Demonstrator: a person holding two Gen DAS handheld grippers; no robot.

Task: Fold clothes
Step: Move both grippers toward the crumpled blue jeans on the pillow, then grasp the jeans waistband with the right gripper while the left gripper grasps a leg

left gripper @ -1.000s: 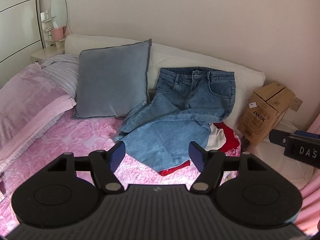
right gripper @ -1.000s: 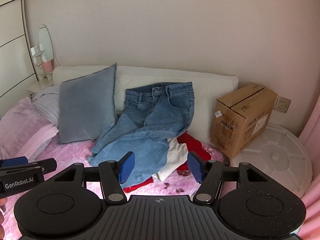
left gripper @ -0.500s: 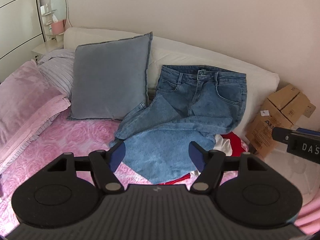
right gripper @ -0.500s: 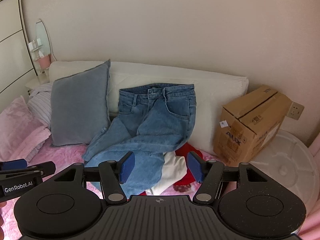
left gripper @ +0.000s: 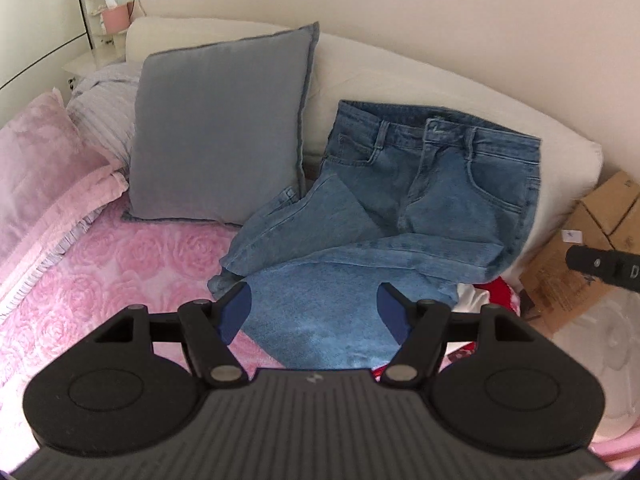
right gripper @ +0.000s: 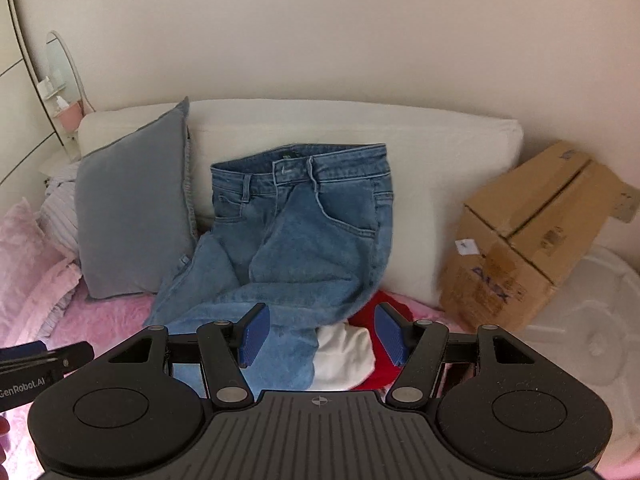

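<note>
Partly hidden red garment (right gripper: 384, 364), under jeans (right gripper: 304, 248)

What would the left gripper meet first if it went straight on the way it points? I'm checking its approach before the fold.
Most likely the jeans: the left gripper, jaws open, points at the light lower leg panel spread on the pink bedspread. Depth is unclear, so how near it is cannot be told.

left: grey cushion (left gripper: 216, 132) beside jeans (left gripper: 400, 208) | right: cardboard box (right gripper: 532, 236) | front: open bedspread (left gripper: 132, 268)
</note>
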